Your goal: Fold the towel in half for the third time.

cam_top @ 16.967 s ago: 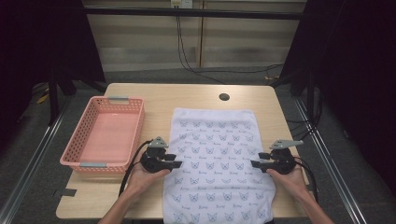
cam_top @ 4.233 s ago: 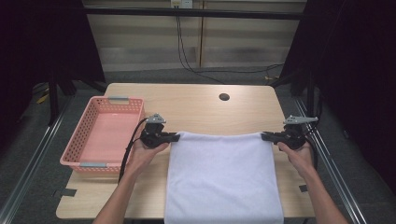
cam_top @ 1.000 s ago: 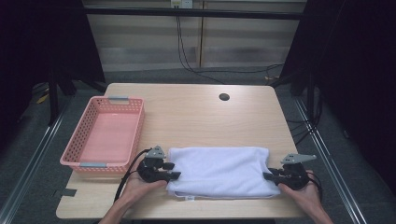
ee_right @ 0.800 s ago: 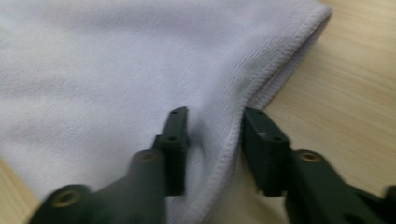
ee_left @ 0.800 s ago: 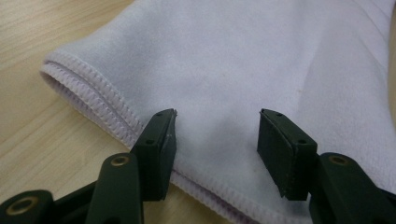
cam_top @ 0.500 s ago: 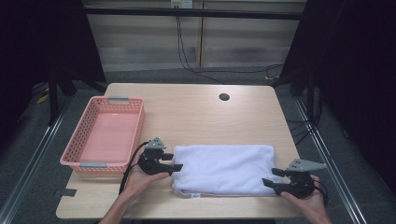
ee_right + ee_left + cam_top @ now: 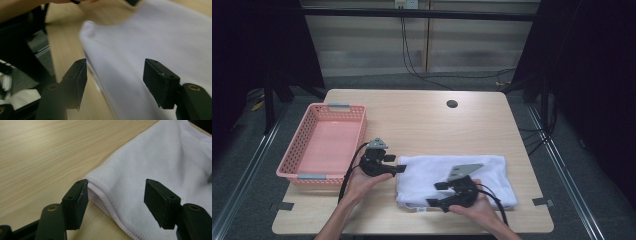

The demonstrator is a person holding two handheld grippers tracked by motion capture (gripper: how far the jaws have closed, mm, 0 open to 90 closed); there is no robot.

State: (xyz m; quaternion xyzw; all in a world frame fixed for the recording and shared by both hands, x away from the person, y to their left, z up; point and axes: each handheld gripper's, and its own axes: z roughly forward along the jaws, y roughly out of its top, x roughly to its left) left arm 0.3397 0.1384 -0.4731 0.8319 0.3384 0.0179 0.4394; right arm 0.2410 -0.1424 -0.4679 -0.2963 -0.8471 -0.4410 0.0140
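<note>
Right gripper (image 7: pixel 438 194) swings in from the towel's right end, both jaws just opened, left gripper (image 7: pixel 399 165) too; white towel (image 7: pixel 492 170) lies folded lower centre, pink basket (image 7: pixel 302 145) still empty

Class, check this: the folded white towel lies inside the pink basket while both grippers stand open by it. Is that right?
Not quite. The folded white towel lies on the table, right of the pink basket, as the high view shows. The left gripper and right gripper are indeed open.
</note>
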